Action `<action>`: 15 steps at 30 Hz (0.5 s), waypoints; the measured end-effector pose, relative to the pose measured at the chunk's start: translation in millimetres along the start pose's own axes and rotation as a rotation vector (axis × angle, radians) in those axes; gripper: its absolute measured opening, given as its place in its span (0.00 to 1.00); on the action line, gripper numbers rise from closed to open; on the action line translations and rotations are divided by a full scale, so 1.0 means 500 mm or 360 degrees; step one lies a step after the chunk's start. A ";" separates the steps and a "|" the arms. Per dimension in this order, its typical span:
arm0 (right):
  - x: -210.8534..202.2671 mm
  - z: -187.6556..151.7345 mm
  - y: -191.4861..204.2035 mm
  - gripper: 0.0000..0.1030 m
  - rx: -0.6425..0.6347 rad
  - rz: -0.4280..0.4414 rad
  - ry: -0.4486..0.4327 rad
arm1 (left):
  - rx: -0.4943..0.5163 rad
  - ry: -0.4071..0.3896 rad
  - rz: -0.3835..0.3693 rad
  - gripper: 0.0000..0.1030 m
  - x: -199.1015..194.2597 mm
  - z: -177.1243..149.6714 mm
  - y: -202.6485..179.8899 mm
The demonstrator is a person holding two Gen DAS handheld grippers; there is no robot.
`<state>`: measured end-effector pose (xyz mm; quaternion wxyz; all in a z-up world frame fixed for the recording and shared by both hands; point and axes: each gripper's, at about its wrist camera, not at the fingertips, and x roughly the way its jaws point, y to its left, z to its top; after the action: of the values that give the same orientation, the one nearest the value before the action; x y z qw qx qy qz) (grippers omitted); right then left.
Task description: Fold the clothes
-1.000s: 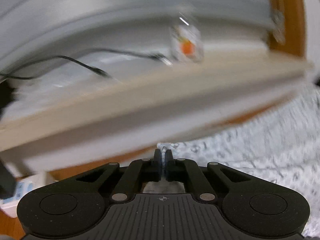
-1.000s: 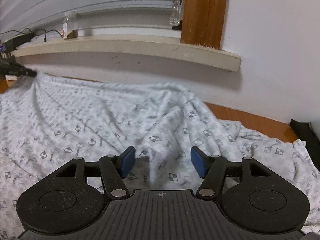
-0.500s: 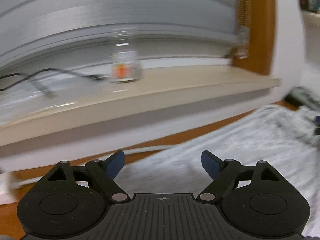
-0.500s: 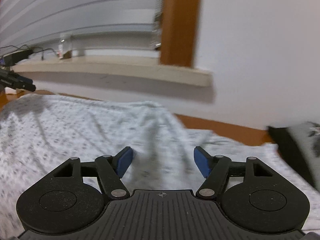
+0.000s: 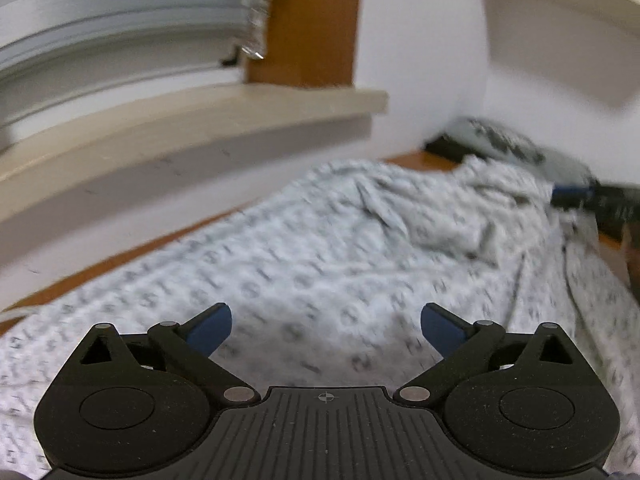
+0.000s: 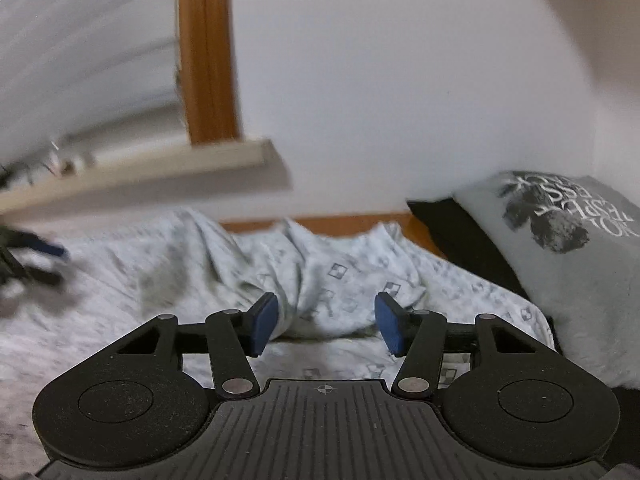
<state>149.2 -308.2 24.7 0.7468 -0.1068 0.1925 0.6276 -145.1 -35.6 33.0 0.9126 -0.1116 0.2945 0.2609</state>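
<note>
Patterned garment (image 5: 320, 248) lies spread and rumpled across the wooden surface (image 6: 340, 222), filling mid-frame. Left hand-held gripper (image 5: 326, 330) & right hand-held gripper (image 6: 326, 326) both spread, holding nothing. Risk: a pinch into the bunched ridge at centre could catch extra layers, skewing the fold.

At the upper left of both views we see a window covered by pale horizontal blinds (image 5: 120, 32), blurred by motion. A brown wooden window frame (image 6: 208, 52) stands upright just to their right. Beneath it a beige windowsill (image 5: 192, 120) juts out from the white wall (image 6: 400, 80), which fills the upper right of the right wrist view. Along the foot of that wall we make out a strip of orange-brown wooden surface (image 6: 340, 222). In the upper right corner of the left wrist view a cream shelf or ledge (image 5: 560, 20) projects from the wall. The light is soft and even.
</note>
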 end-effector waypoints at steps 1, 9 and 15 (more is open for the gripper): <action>-0.007 -0.002 -0.003 0.53 0.0007 0.0015 -0.0014 | 0.0011 0.0017 -0.0003 0.98 0.001 -0.004 -0.004; 0.010 -0.044 0.009 0.53 -0.0137 -0.0029 0.0165 | 0.0026 0.0095 -0.0007 0.98 0.007 -0.022 0.000; -0.028 -0.061 0.009 0.52 -0.0098 -0.0007 0.0213 | 0.0068 0.0105 -0.0005 0.98 -0.010 -0.034 -0.003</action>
<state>138.0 -332.0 3.1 0.7299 -0.1719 0.2223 0.6231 -155.7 -44.8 22.4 0.9049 -0.1012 0.3297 0.2494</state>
